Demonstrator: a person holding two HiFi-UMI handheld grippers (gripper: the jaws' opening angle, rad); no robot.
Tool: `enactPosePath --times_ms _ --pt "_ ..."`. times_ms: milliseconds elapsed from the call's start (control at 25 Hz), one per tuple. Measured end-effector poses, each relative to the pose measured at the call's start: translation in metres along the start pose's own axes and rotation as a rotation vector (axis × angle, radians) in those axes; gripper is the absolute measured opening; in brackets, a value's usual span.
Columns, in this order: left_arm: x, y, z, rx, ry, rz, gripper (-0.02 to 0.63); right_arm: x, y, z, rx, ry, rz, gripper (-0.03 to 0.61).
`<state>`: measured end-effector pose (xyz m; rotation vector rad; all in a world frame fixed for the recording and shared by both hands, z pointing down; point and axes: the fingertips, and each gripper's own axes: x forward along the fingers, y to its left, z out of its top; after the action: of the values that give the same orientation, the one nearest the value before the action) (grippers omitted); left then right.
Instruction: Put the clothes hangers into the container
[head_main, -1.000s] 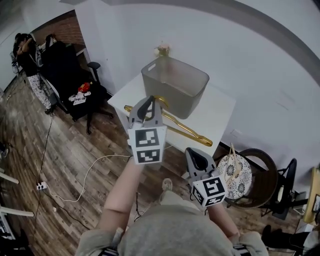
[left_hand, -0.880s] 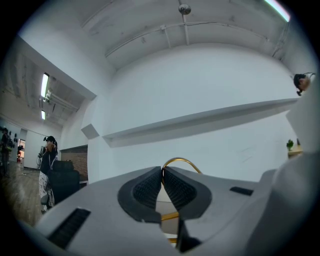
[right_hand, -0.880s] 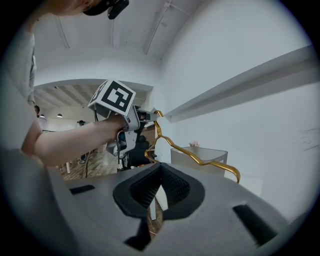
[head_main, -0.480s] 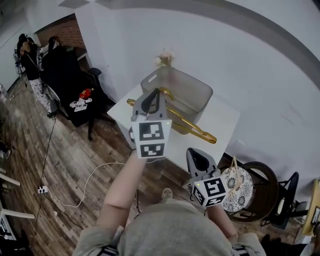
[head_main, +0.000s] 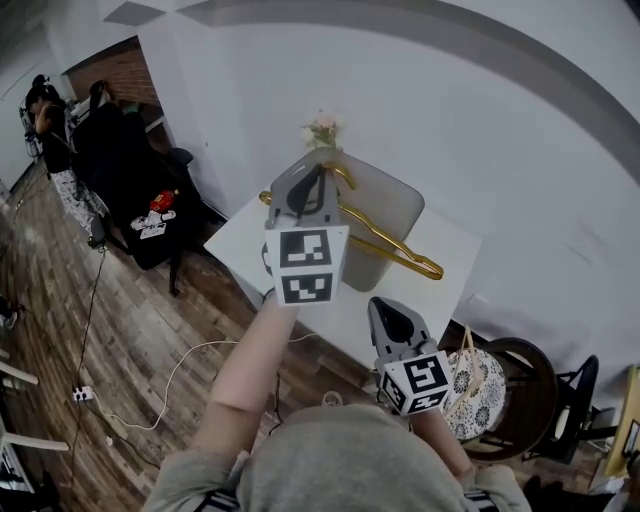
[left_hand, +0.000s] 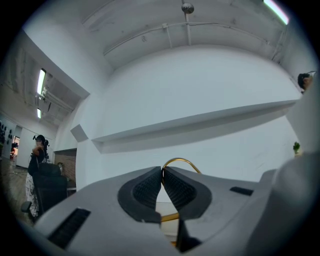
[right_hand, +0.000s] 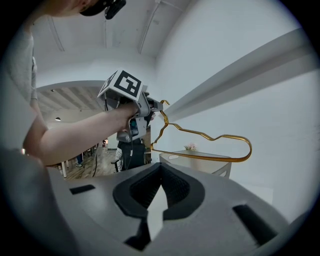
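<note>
A gold wire clothes hanger (head_main: 390, 243) hangs in the air over the grey plastic container (head_main: 392, 215), which stands on a white table (head_main: 440, 262). My left gripper (head_main: 314, 182) is shut on the hanger's hook, raised high above the table. In the left gripper view the gold hook (left_hand: 181, 162) arches just past the closed pads. The right gripper view shows the whole hanger (right_hand: 210, 146) held out above the container (right_hand: 200, 163). My right gripper (head_main: 391, 318) stays low near the table's front edge, shut with nothing in it.
A small flower (head_main: 322, 130) stands behind the container. A round patterned chair (head_main: 475, 372) sits right of the table. A dark office chair (head_main: 150, 215) with red and white items is at the left, and a white cable (head_main: 150, 385) runs across the wood floor.
My left gripper has lifted the hanger off the table and carried it up and over the container. The right gripper has barely moved.
</note>
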<state>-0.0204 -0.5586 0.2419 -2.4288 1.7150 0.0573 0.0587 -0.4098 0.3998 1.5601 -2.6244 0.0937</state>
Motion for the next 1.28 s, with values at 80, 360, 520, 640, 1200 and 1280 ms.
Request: enactPosePath --times_ms 80,360,520,640,1200,1280 --pt "0.011 -0.002 0.0 -0.002 -0.005 -0.009 0.017 0.008 -0.006 0.0 0.001 0.003 0.001 0.003" --pt "0.038 -0.007 -0.003 -0.01 -0.011 -0.027 0.017 0.027 -0.019 0.0 -0.002 -0.001 0.003 0.003" --pt "0.053 -0.007 -0.018 -0.017 0.009 -0.03 0.017 0.038 -0.028 -0.004 -0.004 0.007 0.004 0.003" --pt "0.06 -0.007 -0.031 -0.022 0.03 -0.031 0.017 0.044 -0.033 -0.009 0.0 0.019 0.001 0.002" --pt "0.073 0.006 -0.087 -0.022 0.114 0.002 0.017 0.063 -0.043 -0.026 -0.006 0.066 0.027 0.003" --pt "0.072 0.01 -0.093 -0.018 0.128 0.014 0.017 0.064 -0.041 -0.027 -0.006 0.068 0.032 0.003"
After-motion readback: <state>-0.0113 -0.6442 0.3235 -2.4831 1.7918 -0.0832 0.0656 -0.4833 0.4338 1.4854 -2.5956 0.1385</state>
